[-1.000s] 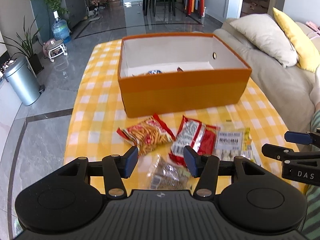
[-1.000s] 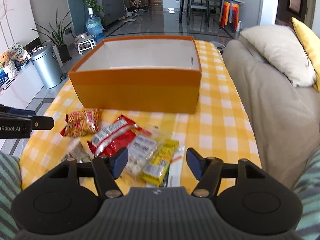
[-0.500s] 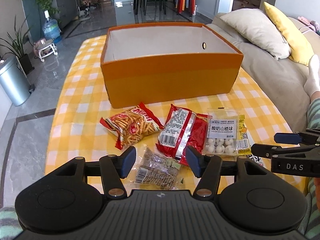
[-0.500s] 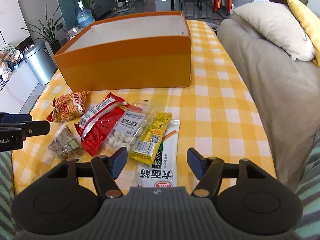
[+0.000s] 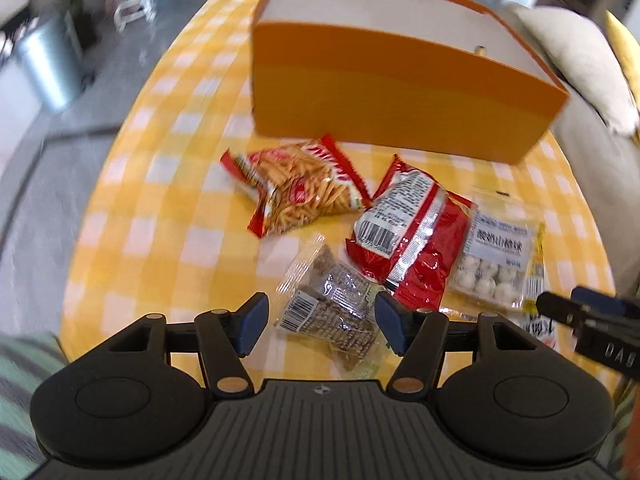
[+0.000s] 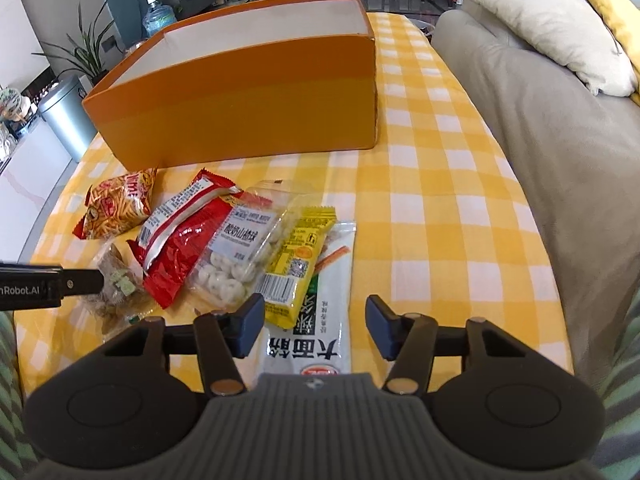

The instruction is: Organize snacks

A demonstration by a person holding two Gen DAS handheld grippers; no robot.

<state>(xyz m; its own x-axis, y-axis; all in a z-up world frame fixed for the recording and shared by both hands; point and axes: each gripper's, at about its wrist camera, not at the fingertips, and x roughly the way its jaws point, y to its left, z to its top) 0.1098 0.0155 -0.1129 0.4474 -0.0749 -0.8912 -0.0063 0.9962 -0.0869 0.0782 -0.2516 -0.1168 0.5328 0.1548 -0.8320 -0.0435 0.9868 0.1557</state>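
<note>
Now we hover both tools over snack pile in front of orange box (image 6: 240, 108).

- left gripper (image 5: 322, 328): jaws apart, just been opening, straddling clear packet of brown bars (image 5: 332, 312), pads not pressing.
- right gripper (image 6: 316, 326): jaws apart, just been closing, over white noodle pack (image 6: 320, 320); yellow packet (image 6: 296, 272) overlaps it.

Risks, as we judge:
- pinching two overlapped packs at once
- slick film slipping out
- red bag (image 5: 408, 236) dragged along

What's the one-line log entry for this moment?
left gripper: open, opening, over clear brown-snack packet | right gripper: open, closing, over white noodle packet | orange box: contents unseen
</note>
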